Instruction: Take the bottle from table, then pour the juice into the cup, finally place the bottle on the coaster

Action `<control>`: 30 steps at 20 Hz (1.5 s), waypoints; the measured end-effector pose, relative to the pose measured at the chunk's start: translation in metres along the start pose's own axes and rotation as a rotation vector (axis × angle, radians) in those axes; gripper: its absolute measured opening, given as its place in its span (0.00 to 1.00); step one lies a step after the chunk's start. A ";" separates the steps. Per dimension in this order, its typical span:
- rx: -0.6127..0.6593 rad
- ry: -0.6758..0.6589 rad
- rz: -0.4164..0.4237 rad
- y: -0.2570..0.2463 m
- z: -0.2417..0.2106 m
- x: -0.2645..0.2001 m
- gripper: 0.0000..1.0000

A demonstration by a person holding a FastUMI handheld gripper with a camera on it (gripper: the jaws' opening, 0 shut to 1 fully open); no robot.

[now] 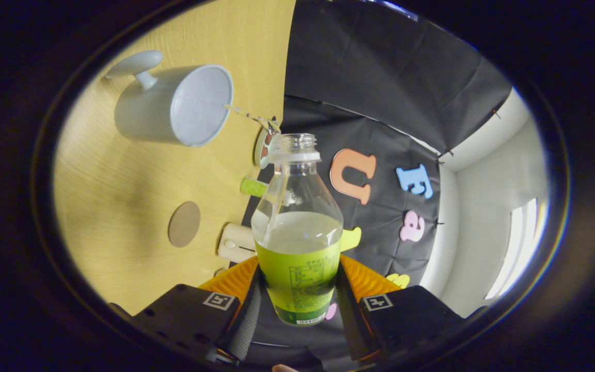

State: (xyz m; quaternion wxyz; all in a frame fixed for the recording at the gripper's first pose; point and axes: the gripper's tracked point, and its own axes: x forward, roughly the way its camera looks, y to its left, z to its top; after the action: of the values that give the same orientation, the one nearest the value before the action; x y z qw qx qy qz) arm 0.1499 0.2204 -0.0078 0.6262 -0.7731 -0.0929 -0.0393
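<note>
My gripper [297, 297] is shut on the bottle [298, 232], both fingers pressing its green-labelled lower half. The bottle is clear, uncapped, and about half full of pale juice. The view is rolled sideways, so the wooden table [116, 175] runs up the side beyond the left finger. The juice surface lies level across the bottle. A pale blue-grey cup [173, 106] with a rounded handle stands on the table, its open mouth facing the bottle neck; the two are well apart. A round brown coaster [184, 223] lies flat on the table between the cup and the left finger.
Near the table's far edge, by the black cloth wall, sit a small round tag on a twisted string [265, 147], a green piece [252, 187] and a cream cylinder [235, 243]. A white wall and a bright window [522, 248] lie beyond the right finger.
</note>
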 end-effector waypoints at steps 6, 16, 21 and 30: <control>-0.027 -0.003 -0.008 -0.005 -0.001 0.001 0.75; -0.082 -0.010 -0.025 -0.014 -0.003 0.003 0.75; -0.108 -0.018 -0.039 -0.020 -0.002 0.004 0.75; -0.159 -0.024 -0.054 -0.031 -0.002 0.004 0.75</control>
State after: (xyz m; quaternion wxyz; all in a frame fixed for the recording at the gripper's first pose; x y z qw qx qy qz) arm 0.1484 0.2247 0.0232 0.5604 -0.8180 -0.1176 -0.0541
